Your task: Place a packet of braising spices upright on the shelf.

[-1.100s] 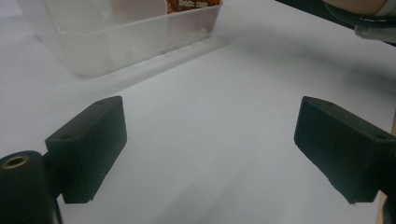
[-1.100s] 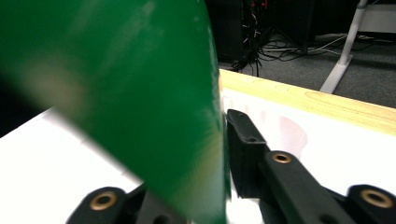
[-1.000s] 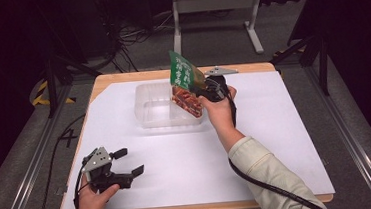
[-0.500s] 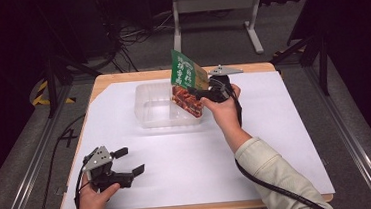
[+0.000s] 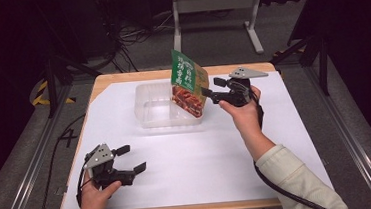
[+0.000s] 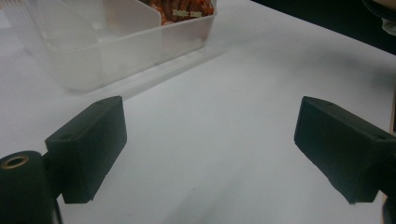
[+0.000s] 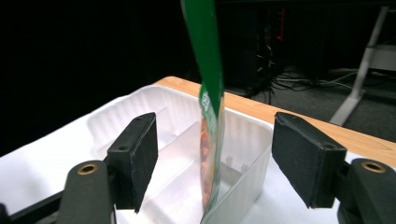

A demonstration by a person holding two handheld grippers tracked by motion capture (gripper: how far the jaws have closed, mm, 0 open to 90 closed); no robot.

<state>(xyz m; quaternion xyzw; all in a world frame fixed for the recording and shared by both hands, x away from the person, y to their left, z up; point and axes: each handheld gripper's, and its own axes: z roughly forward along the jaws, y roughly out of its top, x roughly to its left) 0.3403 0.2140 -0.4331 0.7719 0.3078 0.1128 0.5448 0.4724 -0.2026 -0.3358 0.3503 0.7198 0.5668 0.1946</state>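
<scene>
Snack packet (image 5: 188,86) stands on edge in the clear plastic tray (image 5: 149,107), in the compartment nearest the right gripper (image 5: 211,93), tilted and leaning against the tray's wall on that side. The drop looks basically done. Right gripper's jaws have just been opening and now stand wide; the right gripper view shows the packet (image 7: 209,121) ahead and between the line of the two pads but touching neither, so it's released. Packet is just beyond the fingertips, very close. Left gripper (image 5: 130,165) is well apart from the tray, near the person's edge of the white table (image 5: 296,141), jaws spread with nothing between them; from its own view the tray (image 6: 107,51) sits ahead and to the left. What's left, by my read: pull the right hand clear without knocking the packet, and maybe lay it flat, since it may tip.
</scene>
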